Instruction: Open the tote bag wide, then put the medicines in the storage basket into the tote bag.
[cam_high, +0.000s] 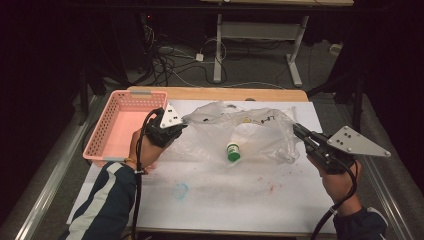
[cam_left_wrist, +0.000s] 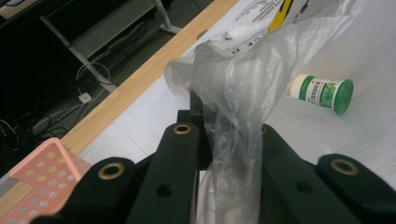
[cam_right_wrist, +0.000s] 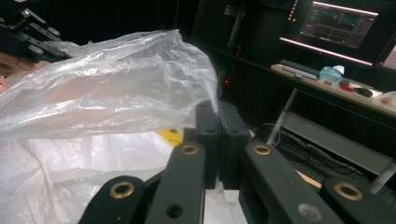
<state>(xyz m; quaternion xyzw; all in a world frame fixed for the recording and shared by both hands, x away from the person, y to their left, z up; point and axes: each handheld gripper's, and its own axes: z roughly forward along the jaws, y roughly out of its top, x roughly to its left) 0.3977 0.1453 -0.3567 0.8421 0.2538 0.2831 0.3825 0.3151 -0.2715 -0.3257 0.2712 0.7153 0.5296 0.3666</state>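
**Bag stretched between two clamps, bottle lying inside**

Dark room, cables on the floor beyond the bench's far edge; white sheet over the bench (cam_high: 210, 200). Pink basket (cam_high: 125, 125) at the far left corner. Clear plastic bag (cam_high: 240, 132) spread across the middle toward the far edge, pinched at both ends.

Left gripper (cam_high: 172, 131) clamped tight on the bag's left end, just beside the basket. Right gripper (cam_high: 299, 131) closed on the right end, near the right edge. Probably held this way to spread the film and lift its mouth, so the small white bottle with green cap (cam_high: 233, 151) can be slid out or tipped toward the basket. Bottle on its side at mid-bench, under or within the film; hard to tell which.

Left gripper view: film (cam_left_wrist: 233, 102) bunched into a rope between the jaws, bottle (cam_left_wrist: 322, 92) beyond, label and cap legible. Right gripper view: jaws pressed together on a thin fold of film (cam_right_wrist: 116, 88), the other gripper (cam_right_wrist: 28, 35) far off, a lit monitor (cam_right_wrist: 338, 25) behind.
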